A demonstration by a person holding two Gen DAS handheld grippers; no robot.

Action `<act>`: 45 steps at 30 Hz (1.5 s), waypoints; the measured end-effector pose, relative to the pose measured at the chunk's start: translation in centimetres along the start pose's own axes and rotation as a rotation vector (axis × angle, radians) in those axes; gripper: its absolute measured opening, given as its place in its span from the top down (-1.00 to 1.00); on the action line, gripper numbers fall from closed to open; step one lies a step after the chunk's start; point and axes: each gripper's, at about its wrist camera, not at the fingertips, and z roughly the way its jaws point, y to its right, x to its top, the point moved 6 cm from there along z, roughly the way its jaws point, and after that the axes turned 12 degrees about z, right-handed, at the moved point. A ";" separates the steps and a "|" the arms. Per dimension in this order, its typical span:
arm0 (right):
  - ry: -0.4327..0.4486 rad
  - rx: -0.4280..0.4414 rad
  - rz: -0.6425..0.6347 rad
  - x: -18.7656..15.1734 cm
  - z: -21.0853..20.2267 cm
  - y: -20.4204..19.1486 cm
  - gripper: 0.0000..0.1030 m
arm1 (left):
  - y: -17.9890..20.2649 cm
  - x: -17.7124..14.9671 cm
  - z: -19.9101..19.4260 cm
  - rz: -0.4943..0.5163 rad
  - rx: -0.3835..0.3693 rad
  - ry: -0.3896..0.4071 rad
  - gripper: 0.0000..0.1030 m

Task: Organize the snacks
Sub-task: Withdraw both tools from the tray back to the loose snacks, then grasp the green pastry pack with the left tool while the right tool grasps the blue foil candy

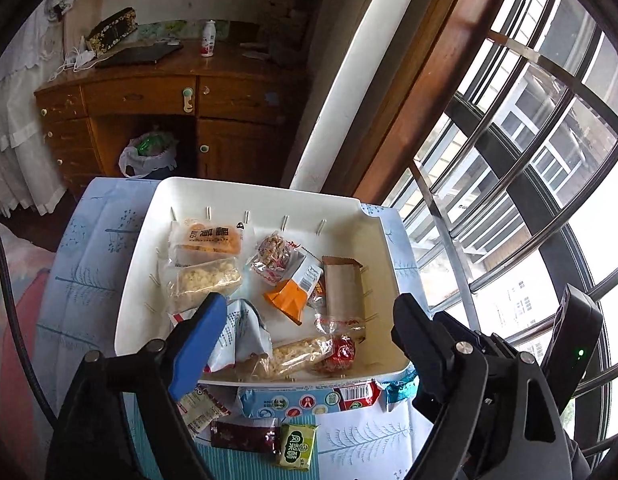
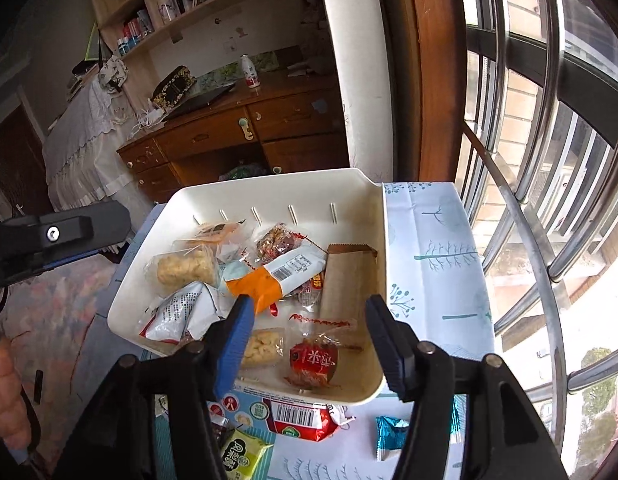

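Note:
A white bin (image 1: 265, 196) (image 2: 269, 184) on a pale blue tablecloth holds several snack packets: an orange-and-white pack (image 1: 295, 292) (image 2: 277, 276), a brown paper pack (image 1: 343, 288) (image 2: 345, 280), a red candy (image 1: 341, 354) (image 2: 313, 362), rice-puff bars (image 1: 205, 280) (image 2: 185, 266). Loose snacks lie in front of the bin: a green packet (image 1: 297, 446) (image 2: 241, 454), a red-and-blue pack (image 1: 309, 398) (image 2: 301, 418), a teal candy (image 2: 391, 434). My left gripper (image 1: 309, 316) is open and empty above the bin. My right gripper (image 2: 309, 320) is open and empty over the bin's near part.
A wooden desk (image 1: 149, 92) (image 2: 237, 128) stands behind the table with a white bottle (image 1: 208, 38) on it. A barred window (image 1: 529, 160) (image 2: 549, 160) runs along the right. The left gripper's body (image 2: 57, 236) shows at the left of the right wrist view.

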 end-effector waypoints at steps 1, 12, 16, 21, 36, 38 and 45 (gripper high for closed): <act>0.003 0.000 0.005 0.1 -0.4 0.1 -0.17 | 0.2 -0.2 -0.5 -0.002 0.006 0.000 -0.65; 0.080 -0.004 0.041 -0.3 -6.5 1.5 -0.33 | -0.1 -4.5 -6.4 -0.120 0.029 0.055 -0.82; 0.083 -0.025 0.051 -1.3 -8.0 2.6 -0.37 | -0.7 -6.5 -7.9 -0.176 0.026 0.068 -0.82; 0.053 -0.047 0.072 -2.9 -9.0 4.0 -0.37 | -1.3 -9.0 -9.0 -0.205 0.041 0.062 -0.83; -0.110 -0.082 0.115 -8.9 -6.6 7.4 -0.37 | -1.2 -16.9 -7.3 -0.205 0.059 -0.128 -0.83; -0.135 -0.077 0.155 -9.5 -6.0 7.9 -0.37 | -0.7 -17.4 -6.6 -0.185 0.055 -0.160 -0.83; -0.236 -0.069 0.292 -11.2 -3.5 9.6 -0.37 | 1.0 -19.2 -3.1 -0.098 0.048 -0.254 -0.83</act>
